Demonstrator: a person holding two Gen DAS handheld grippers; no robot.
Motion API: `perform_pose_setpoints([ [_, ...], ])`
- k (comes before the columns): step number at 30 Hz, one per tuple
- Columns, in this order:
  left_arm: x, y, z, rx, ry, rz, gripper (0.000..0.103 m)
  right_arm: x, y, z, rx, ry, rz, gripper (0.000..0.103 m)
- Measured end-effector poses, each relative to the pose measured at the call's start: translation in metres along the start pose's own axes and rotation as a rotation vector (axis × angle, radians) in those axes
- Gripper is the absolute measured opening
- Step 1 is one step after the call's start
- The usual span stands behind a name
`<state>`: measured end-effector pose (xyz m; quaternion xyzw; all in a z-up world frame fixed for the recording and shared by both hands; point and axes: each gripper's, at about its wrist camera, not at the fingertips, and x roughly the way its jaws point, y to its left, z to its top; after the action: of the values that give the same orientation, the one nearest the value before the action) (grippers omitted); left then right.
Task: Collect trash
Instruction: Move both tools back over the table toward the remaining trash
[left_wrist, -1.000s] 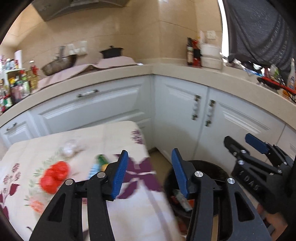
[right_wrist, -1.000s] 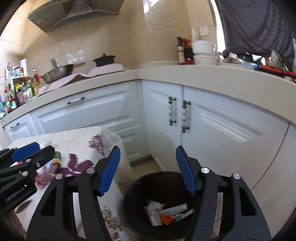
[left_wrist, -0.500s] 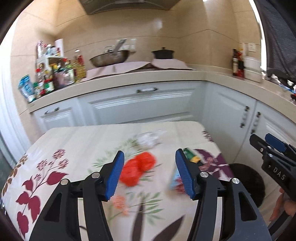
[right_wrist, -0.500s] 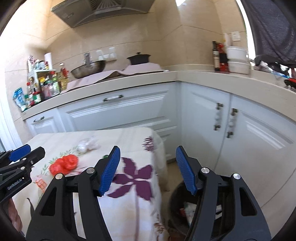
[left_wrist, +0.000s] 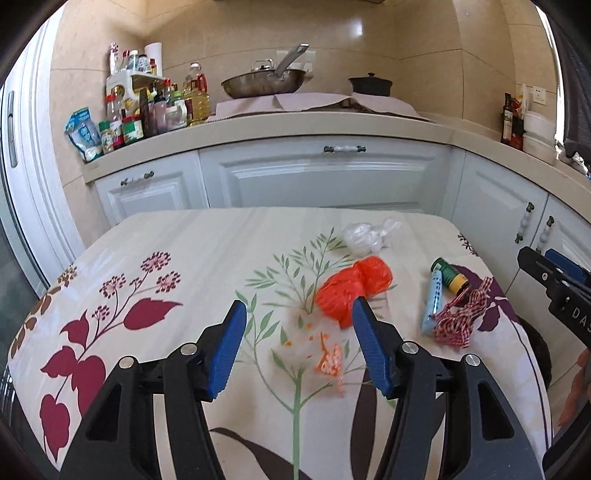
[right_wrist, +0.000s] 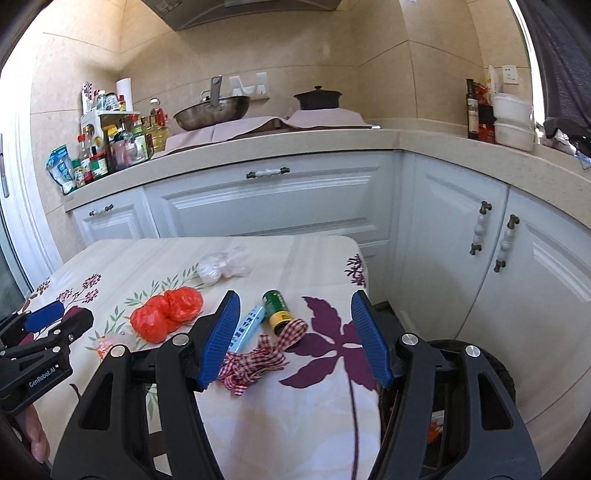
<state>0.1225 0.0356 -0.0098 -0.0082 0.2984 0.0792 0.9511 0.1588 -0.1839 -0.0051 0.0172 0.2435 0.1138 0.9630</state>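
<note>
Both tongs (left_wrist: 295, 347) (right_wrist: 293, 338) spread, empty, above table (left_wrist: 184, 240); red bag (left_wrist: 351, 291), can (right_wrist: 277, 310), ribbon (right_wrist: 255, 360) ahead.

My right gripper's frame hides most of the black bin (right_wrist: 495, 365), so I can't make out what's inside. The labels on the counter bottles (left_wrist: 147, 110) are too small to read.
</note>
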Motion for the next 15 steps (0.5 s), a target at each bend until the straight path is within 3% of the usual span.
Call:
perform_pose_setpoints([
  [15, 0.027, 0.003, -0.018, -0.016, 0.111, -0.046, 0.058, 0.017, 0.005, -0.013, 0.001, 0.087, 0.009, 0.061],
])
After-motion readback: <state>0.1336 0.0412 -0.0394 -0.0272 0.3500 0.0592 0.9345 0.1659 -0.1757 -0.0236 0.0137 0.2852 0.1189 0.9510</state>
